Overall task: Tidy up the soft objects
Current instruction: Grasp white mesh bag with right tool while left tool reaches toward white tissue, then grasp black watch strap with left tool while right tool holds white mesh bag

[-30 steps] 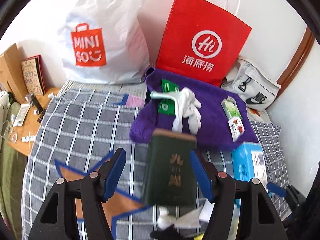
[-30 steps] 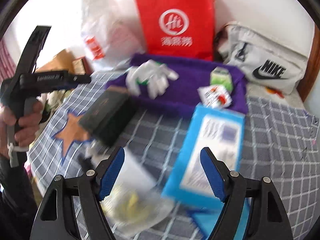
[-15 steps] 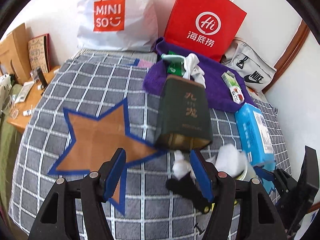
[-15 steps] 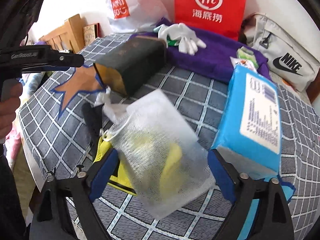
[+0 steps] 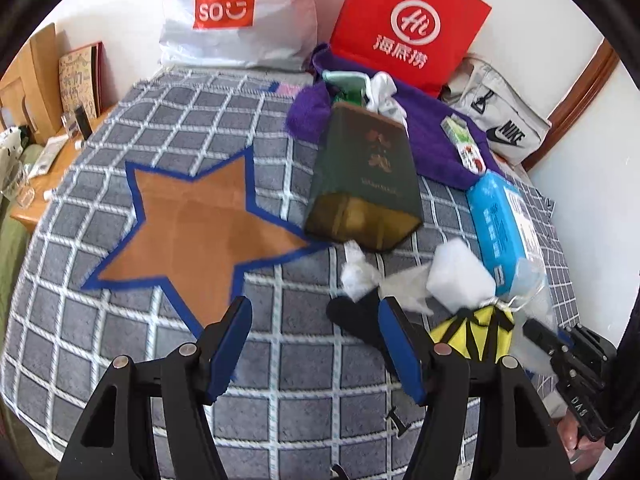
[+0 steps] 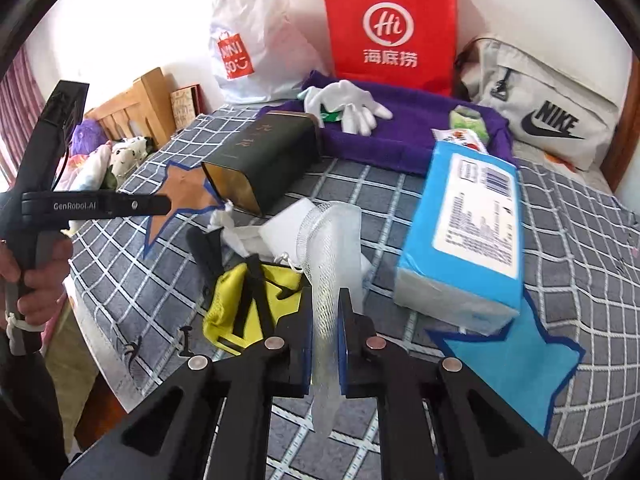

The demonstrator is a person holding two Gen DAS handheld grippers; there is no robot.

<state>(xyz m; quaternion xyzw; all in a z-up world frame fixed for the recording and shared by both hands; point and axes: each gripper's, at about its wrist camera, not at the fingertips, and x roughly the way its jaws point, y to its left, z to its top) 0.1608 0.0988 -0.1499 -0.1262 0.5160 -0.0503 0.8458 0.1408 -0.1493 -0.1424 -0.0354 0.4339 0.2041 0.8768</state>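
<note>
**Right gripper clamps the mesh bag at the bed's near edge**

The left gripper (image 5: 314, 344) hangs released over the checked blanket (image 5: 120, 340), nothing between its pads, just near of the orange star patch (image 5: 192, 232). Right of it, the right gripper (image 6: 325, 336) has just closed and now pinches the white mesh bag (image 6: 328, 248), beside a yellow pouch (image 6: 240, 300). The blue tissue pack (image 6: 468, 232) lies toward the right edge.

A red paper bag (image 5: 408, 28) stands beside a white Miniso bag (image 5: 236, 12).
</note>
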